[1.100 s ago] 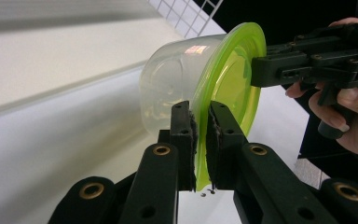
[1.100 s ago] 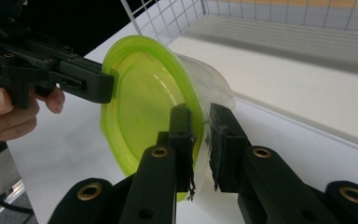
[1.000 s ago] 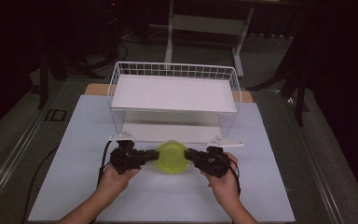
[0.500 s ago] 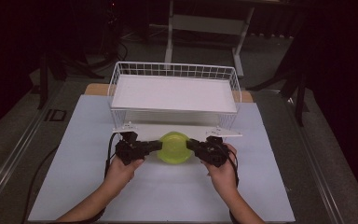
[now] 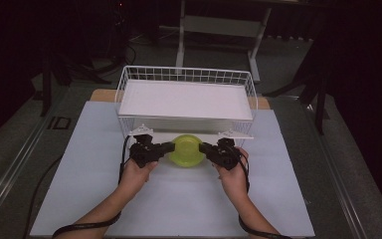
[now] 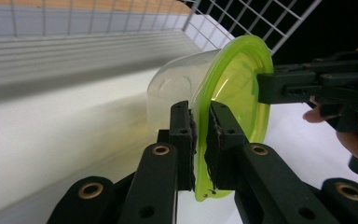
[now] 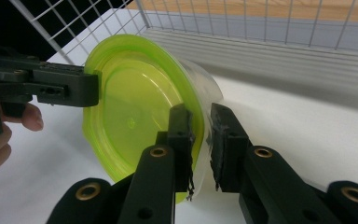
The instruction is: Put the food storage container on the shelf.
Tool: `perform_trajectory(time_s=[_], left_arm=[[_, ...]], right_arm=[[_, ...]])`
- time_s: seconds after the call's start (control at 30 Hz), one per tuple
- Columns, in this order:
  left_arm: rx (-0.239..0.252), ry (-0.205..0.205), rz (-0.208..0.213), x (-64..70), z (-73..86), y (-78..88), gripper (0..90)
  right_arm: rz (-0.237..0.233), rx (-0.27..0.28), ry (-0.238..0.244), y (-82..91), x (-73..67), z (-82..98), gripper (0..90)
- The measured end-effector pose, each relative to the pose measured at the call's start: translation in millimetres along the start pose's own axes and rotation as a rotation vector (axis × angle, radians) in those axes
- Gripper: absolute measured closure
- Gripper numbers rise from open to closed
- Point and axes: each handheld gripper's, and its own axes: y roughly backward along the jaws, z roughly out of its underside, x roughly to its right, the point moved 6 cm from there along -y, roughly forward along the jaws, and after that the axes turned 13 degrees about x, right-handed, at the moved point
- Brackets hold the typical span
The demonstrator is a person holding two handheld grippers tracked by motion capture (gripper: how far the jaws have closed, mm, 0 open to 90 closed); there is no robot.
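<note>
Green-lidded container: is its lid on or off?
On. The green lid covers the clear container, which both hand-held grippers hold by the rim.

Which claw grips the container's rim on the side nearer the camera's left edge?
The left claw, clamped on the green-lidded clear plastic container; the right claw pinches the opposite rim.

Obscured and cropped items

I cannot see the container (image 5: pixel 187 149) base behind its lid (image 6: pixel 235 88); my left gripper (image 6: pixel 200 135) pads cover part of the rim, and the basket (image 7: pixel 279 28) runs off-frame.
</note>
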Motion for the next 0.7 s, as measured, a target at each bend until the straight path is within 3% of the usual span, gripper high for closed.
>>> perform_trajectory(time_s=[0.47, 0.7], left_arm=[[-0.001, 0.014, -0.068, -19.1, 8.6, -14.8, 81.2], [0.015, 0.033, -0.076, -22.3, 7.3, -18.4, 80.4]], right_arm=[[0.029, -0.010, -0.014, -21.1, 9.0, 6.6, 79.4], [0.034, -0.001, -0.040, -25.7, 12.1, 6.5, 79.2]])
